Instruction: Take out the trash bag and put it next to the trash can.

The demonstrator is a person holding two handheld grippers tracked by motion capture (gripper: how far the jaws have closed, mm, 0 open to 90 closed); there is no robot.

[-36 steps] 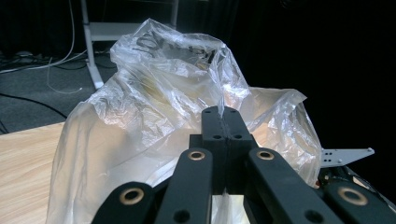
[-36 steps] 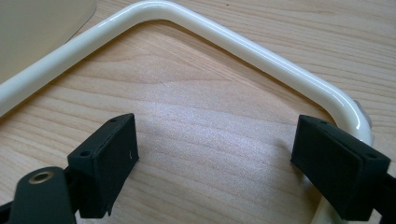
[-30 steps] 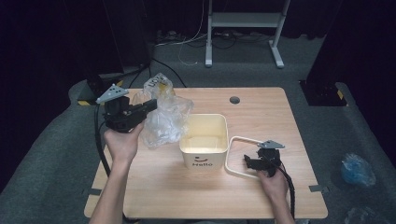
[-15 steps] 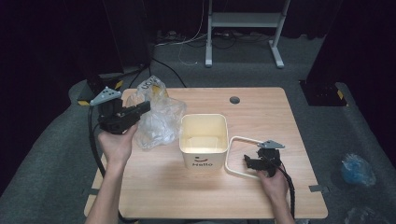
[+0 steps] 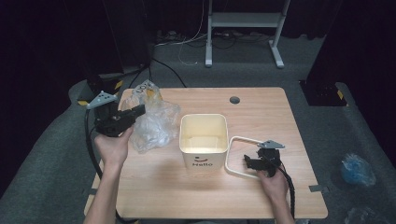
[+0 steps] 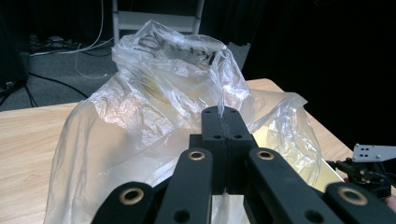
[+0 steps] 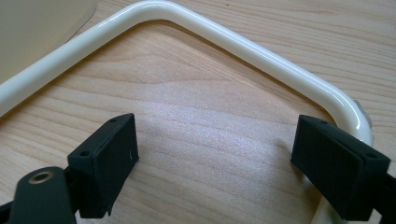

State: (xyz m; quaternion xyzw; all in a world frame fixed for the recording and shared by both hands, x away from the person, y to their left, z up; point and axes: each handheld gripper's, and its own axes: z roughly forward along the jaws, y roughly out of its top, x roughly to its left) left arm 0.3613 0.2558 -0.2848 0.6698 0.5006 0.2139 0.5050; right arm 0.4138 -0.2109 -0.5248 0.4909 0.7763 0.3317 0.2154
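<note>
Partly, the plastic bag (image 5: pixel 152 123) hides its contents.

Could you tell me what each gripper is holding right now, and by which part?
The left gripper pinches the clear plastic bag by a fold of its film. The right gripper holds nothing, jaws open.

bin (image 5: pixel 203 158): "Hello" in dark letters on front wall, curved smile mark above it | bag (image 6: pixel 177 79): dark print near top, seen reversed through the clear film, not legible | no other text readable
</note>
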